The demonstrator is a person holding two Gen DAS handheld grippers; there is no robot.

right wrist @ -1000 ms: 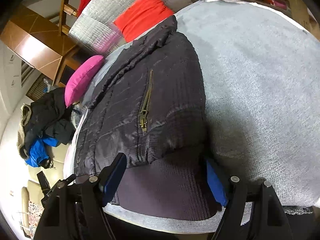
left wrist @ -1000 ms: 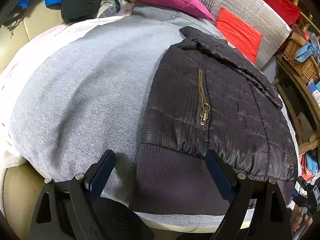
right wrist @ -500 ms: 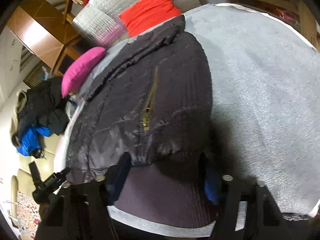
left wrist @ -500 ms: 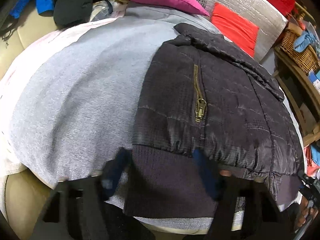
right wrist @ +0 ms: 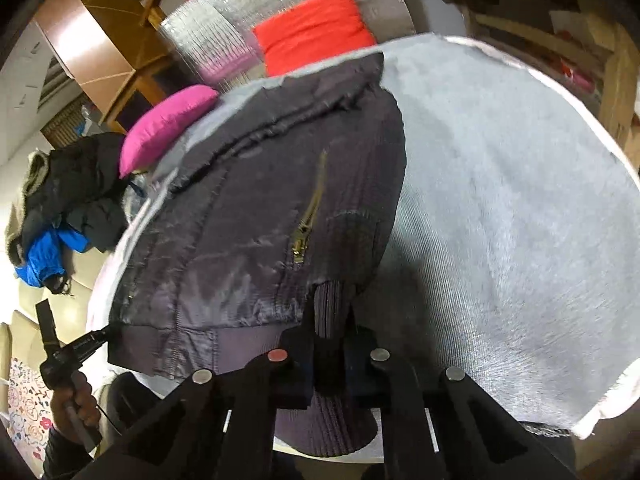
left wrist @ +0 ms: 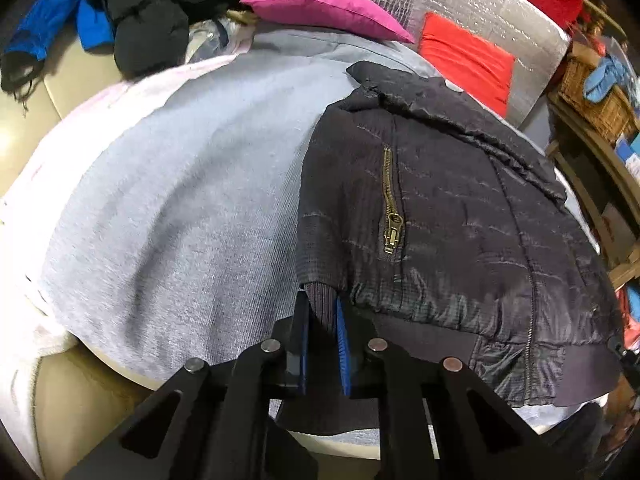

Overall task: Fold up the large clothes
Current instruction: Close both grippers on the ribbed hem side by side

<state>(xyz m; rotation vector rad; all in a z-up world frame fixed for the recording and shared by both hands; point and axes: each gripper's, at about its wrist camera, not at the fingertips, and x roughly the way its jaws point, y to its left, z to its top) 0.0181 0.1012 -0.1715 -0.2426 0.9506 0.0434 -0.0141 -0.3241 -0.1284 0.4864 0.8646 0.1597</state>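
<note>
A black quilted jacket (left wrist: 460, 216) with a brass pocket zipper (left wrist: 390, 216) lies flat on a grey cloth (left wrist: 180, 208). My left gripper (left wrist: 322, 312) is closing, its blue pads pressing a bunched fold of the ribbed hem (left wrist: 420, 338) at the jacket's left corner. In the right wrist view, the same jacket (right wrist: 248, 220) fills the left half. My right gripper (right wrist: 330, 322) is closing too and pinches the ribbed hem (right wrist: 330, 300) just below the zipper (right wrist: 308, 220). The hem rises a little between its fingers.
A pink cushion (left wrist: 320, 4), red cushions (left wrist: 468, 60) and a silver padded sheet (left wrist: 480, 4) lie beyond the collar. Dark and blue clothes (left wrist: 140, 20) are piled far left. A wicker basket (left wrist: 592, 92) stands right. A hand (right wrist: 76, 400) holds another black gripper by the hem's far corner.
Both grippers have gone from wide open around the ribbed hem to shut on it. The hem is now bunched between the pads, and the right gripper has lifted it slightly.
</note>
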